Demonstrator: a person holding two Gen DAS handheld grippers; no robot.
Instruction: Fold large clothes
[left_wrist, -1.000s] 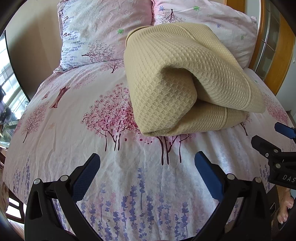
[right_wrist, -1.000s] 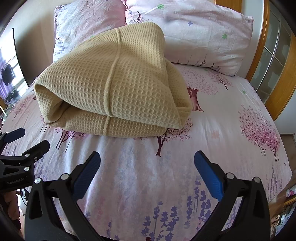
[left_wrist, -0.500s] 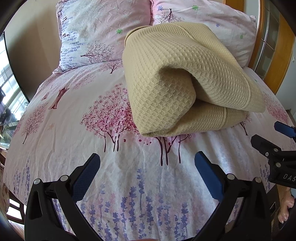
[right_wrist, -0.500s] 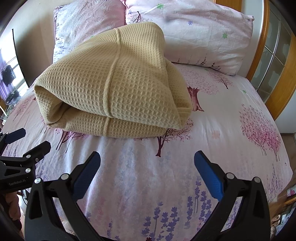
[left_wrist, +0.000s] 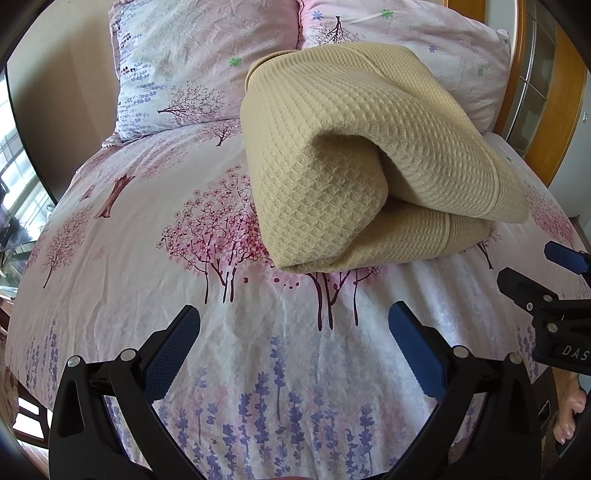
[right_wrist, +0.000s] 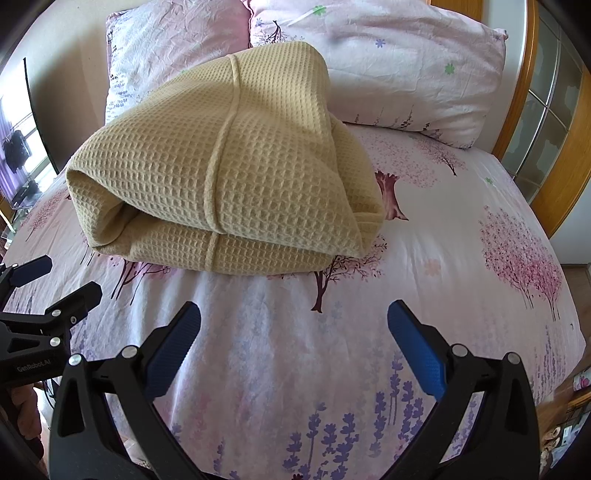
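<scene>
A beige waffle-weave garment (left_wrist: 354, 158) (right_wrist: 229, 173) lies folded into a thick bundle on the bed, its rolled end facing the foot of the bed. My left gripper (left_wrist: 293, 345) hovers open over the floral sheet, short of the bundle's near edge, with nothing between its blue pads. My right gripper (right_wrist: 293, 343) is open too, at about the same distance from the bundle. Each gripper shows at the edge of the other's view: the right one (left_wrist: 532, 269) at the far right of the left wrist view, the left one (right_wrist: 55, 280) at the left of the right wrist view.
The bed's floral sheet (left_wrist: 147, 240) (right_wrist: 461, 277) stretches around the bundle. Two matching pillows (left_wrist: 177, 62) (right_wrist: 399, 62) lean at the head. A wooden frame with glass panels (right_wrist: 546, 122) stands on the right. A person's bare toes (left_wrist: 570, 417) show below the bed edge.
Almost nothing differs. Both grippers stay open and nearly still; the views have drifted very slightly. The folded bundle has not moved.
</scene>
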